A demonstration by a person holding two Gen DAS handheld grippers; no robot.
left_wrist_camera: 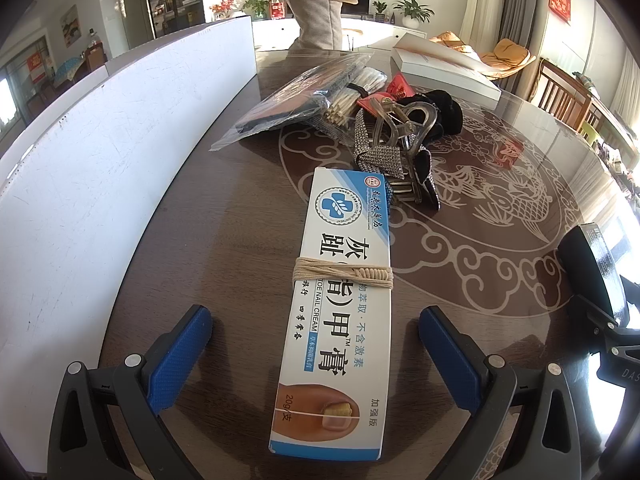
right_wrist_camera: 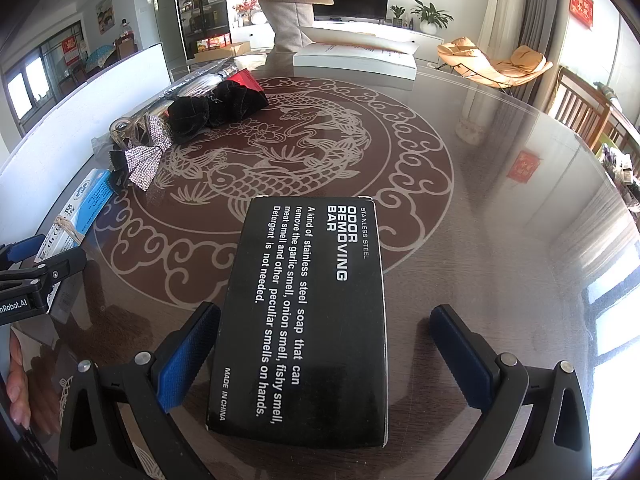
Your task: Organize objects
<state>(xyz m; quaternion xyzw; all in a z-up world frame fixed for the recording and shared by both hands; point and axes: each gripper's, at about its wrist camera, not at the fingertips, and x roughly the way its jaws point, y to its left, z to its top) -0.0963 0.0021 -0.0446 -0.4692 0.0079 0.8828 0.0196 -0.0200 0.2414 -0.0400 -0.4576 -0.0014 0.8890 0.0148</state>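
Observation:
A white and blue nail cream box (left_wrist_camera: pixel 340 312) bound with a tan elastic lies on the table between the open fingers of my left gripper (left_wrist_camera: pixel 316 336); neither pad touches it. A black odor removing bar box (right_wrist_camera: pixel 308 312) lies between the open fingers of my right gripper (right_wrist_camera: pixel 324 336); the left pad is close to its side, the right pad stands apart. The black box also shows at the right edge of the left wrist view (left_wrist_camera: pixel 592 268), and the cream box at the left of the right wrist view (right_wrist_camera: pixel 80 212).
A pile beyond the cream box holds a rhinestone bow clip (left_wrist_camera: pixel 380 156), a clear claw clip (left_wrist_camera: pixel 404 120), a black scrunchie (left_wrist_camera: pixel 440 112), bundled sticks (left_wrist_camera: pixel 352 100) and a plastic bag (left_wrist_camera: pixel 288 100). A white panel (left_wrist_camera: pixel 100 152) stands left. A white box (right_wrist_camera: pixel 356 58) lies far back.

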